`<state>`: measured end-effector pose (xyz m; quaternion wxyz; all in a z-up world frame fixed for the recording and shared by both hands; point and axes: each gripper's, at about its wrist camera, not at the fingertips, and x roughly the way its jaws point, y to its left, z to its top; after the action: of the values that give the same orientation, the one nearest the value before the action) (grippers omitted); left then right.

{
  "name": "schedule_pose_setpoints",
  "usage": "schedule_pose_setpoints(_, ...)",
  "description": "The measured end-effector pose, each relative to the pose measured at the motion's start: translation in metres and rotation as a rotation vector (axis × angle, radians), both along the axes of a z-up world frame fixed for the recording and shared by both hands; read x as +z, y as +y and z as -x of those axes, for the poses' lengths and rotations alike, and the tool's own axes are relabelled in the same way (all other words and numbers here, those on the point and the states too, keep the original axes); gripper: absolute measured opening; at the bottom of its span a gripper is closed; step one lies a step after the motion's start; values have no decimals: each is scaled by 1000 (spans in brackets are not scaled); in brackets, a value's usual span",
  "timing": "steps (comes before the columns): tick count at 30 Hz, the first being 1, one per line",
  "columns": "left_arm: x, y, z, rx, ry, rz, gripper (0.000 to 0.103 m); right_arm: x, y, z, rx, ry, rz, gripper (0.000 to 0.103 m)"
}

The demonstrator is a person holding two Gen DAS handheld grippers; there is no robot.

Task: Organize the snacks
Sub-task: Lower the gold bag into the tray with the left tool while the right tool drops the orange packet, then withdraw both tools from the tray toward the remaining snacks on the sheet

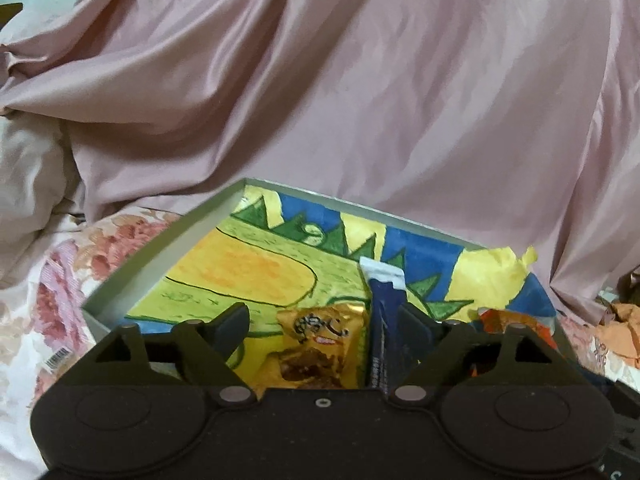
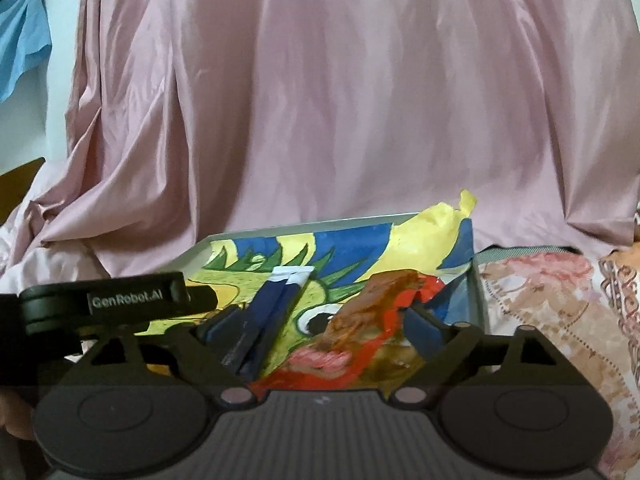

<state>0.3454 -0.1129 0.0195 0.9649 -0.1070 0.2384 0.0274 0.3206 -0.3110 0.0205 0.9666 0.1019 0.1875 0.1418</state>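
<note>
A shallow grey box (image 1: 132,280) lined with a bright yellow, green and blue drawing lies on the bed. Inside it my left gripper (image 1: 324,326) stands open over a golden snack packet (image 1: 320,344). A dark blue packet with a white end (image 1: 382,300) leans by its right finger. In the right wrist view, my right gripper (image 2: 320,324) is open above the same box (image 2: 256,234), with a red and brown snack packet (image 2: 372,320) between its fingers. The dark blue packets (image 2: 272,308) stand by its left finger. The left gripper's body (image 2: 104,300) shows at the left.
Pink satin cloth (image 1: 360,80) is draped behind the box. A floral bedspread (image 1: 60,280) surrounds it. An orange-red packet (image 1: 504,320) lies at the box's right side, and crumpled orange wrapping (image 1: 620,332) lies beyond it. A blue cloth (image 2: 20,48) hangs at far left.
</note>
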Motion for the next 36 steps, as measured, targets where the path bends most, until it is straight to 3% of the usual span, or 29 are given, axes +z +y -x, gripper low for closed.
schedule_pose_setpoints(5,11,11,10,35,-11,-1,97,2,8,6,5,19,14,102)
schedule_pose_setpoints(11,20,20,25,57,-28,-13,102,4,19,25,1,26,72,103)
schedule_pose_setpoints(22,22,33,75,60,-60,-64,102,11,34,96,-50,-148,157,103)
schedule_pose_setpoints(28,18,47,106,62,-65,-50,102,11,39,134,-105,-232,185,103)
schedule_pose_setpoints(36,17,60,154,28,-92,-55,102,5,36,190,-155,-264,115,103)
